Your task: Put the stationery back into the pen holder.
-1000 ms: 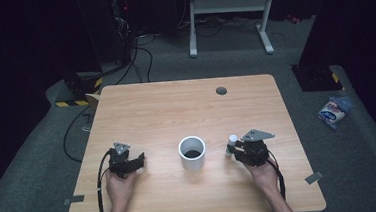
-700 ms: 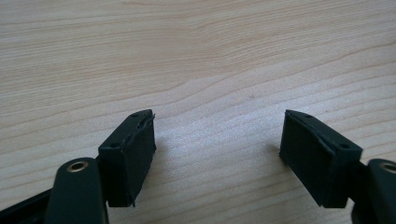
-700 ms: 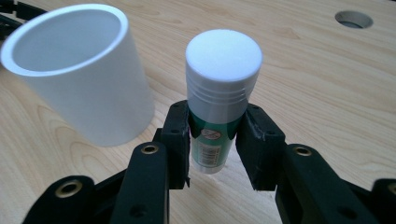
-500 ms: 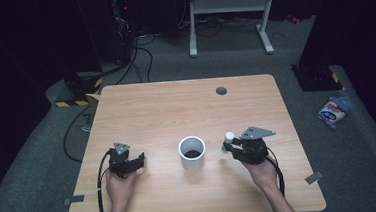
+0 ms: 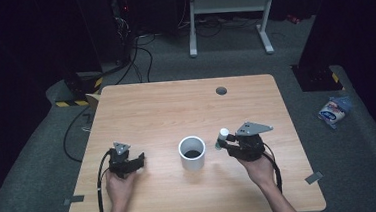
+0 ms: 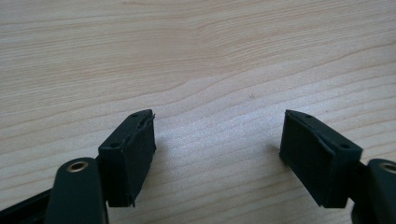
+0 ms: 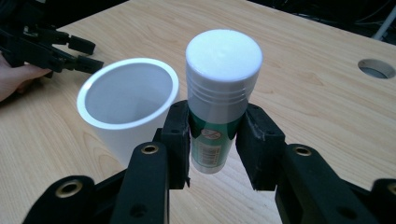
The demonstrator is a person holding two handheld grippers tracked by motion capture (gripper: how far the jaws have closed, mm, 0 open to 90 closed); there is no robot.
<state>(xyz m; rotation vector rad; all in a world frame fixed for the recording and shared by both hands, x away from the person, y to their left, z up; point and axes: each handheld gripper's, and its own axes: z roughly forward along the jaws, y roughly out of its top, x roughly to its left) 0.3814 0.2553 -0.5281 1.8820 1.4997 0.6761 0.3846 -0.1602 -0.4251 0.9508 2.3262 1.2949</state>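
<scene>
A white-capped green glue stick (image 7: 219,100) is clamped upright in the right tongs (image 7: 212,135), lifted off the table (image 5: 166,107) just right of the white cup (image 5: 192,153) toward the near edge. The left tongs (image 6: 217,154) rest apart, empty, near the table's near-left corner.

Black jaws, brass rivets – grey plate (image 5: 252,128)

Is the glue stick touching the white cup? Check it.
Apart. In the high view, bare table shows between the glue stick, clamped in the right hand-held gripper, and the white cup. The right gripper view overlaps them, settling nothing.
</scene>
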